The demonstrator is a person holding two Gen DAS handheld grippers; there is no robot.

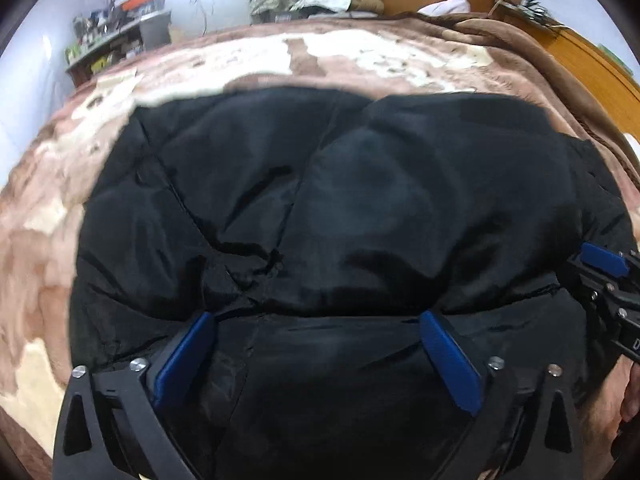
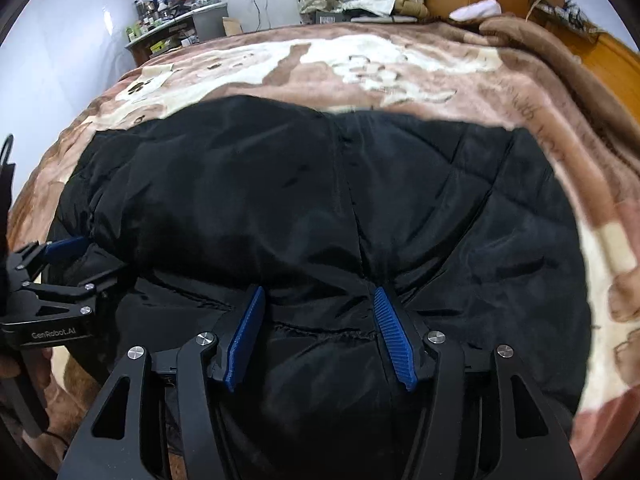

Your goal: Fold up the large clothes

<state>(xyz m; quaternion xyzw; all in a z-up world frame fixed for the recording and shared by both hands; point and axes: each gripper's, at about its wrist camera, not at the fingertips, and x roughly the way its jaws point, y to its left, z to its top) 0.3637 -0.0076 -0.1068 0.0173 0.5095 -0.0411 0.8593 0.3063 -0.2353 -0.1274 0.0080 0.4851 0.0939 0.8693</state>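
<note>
Blanketed bed [image 1: 380, 60], black jacket [image 1: 320, 200] beneath open left claw [image 1: 318, 320]

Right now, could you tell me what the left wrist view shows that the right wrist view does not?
Only the left wrist view shows the right gripper entering from its right edge. Only the right wrist view shows the left gripper at its left edge, with lettering on its body. Both show the black padded jacket lying on the brown patterned blanket, open blue pads over the near hem, and a cluttered shelf behind.
</note>
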